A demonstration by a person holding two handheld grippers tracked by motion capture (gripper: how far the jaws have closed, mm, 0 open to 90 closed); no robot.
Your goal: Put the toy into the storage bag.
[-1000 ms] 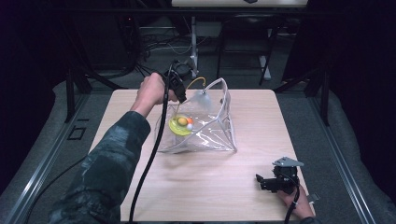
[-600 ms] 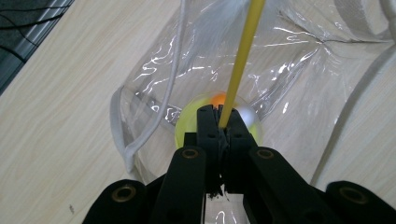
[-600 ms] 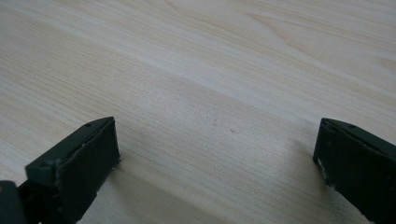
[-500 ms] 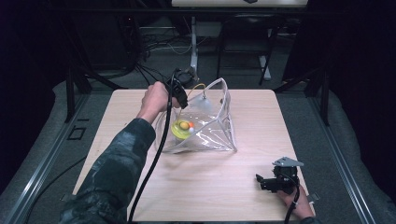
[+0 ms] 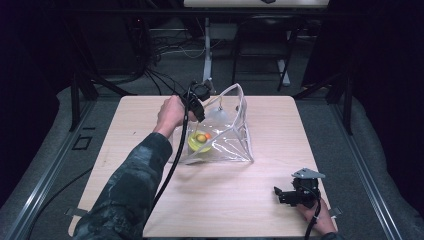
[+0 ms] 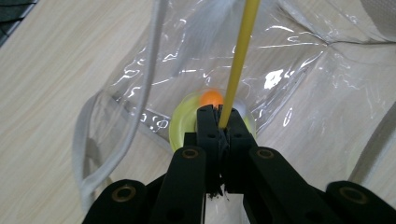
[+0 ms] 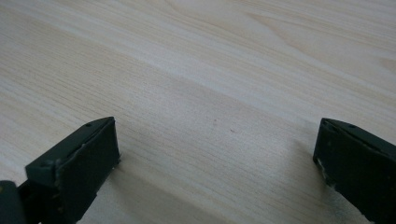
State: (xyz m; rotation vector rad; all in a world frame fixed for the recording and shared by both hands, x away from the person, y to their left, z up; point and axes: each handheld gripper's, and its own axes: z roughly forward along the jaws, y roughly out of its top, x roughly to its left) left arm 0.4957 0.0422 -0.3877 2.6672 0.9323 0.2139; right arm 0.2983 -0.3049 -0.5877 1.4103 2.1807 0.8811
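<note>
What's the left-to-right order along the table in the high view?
Person's sleeve → left gripper shut on yellow strip → clear plastic bag → right gripper, open.

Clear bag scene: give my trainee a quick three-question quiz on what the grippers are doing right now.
1. True or false: the left gripper is shut on a yellow strap of the clear bag.
2. What lies inside the bag? A) an orange ball and a yellow item B) a red mug C) a blue sponge
3. Fill in: the right gripper rests on the table with its jaws ____.

Key: 1 true; 2 A; 3 open.
</note>
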